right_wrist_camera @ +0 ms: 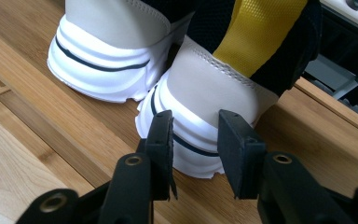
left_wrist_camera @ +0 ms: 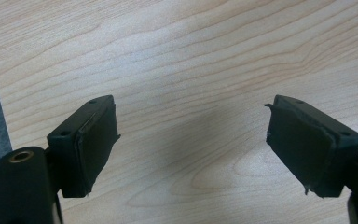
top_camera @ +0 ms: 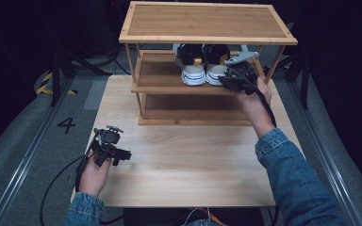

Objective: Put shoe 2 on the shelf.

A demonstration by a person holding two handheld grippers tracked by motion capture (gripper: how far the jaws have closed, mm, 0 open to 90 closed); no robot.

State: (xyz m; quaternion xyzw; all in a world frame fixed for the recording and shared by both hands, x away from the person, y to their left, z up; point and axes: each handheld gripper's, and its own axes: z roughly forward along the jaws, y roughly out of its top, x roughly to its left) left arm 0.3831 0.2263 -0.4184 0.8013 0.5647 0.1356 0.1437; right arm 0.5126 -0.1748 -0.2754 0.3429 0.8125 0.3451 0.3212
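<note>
Right gripper [right_wrist_camera: 195, 140] at the middle shelf of the bamboo shoe rack [top_camera: 207, 37], jaws partly apart and set around the heel of the right sneaker [right_wrist_camera: 214, 93]. The white heel sole sits between the pads; whether the pads press on it cannot be told. The left sneaker [right_wrist_camera: 107, 51] stands just beside it, past the left jaw. Left gripper [left_wrist_camera: 191, 140] hovers over the bare wooden table [left_wrist_camera: 191, 56], jaws wide apart, nothing between them.

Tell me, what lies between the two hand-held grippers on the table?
Only bare wooden table lies between the left hand-held gripper and the right hand-held gripper at the shoes, per the high view.
</note>
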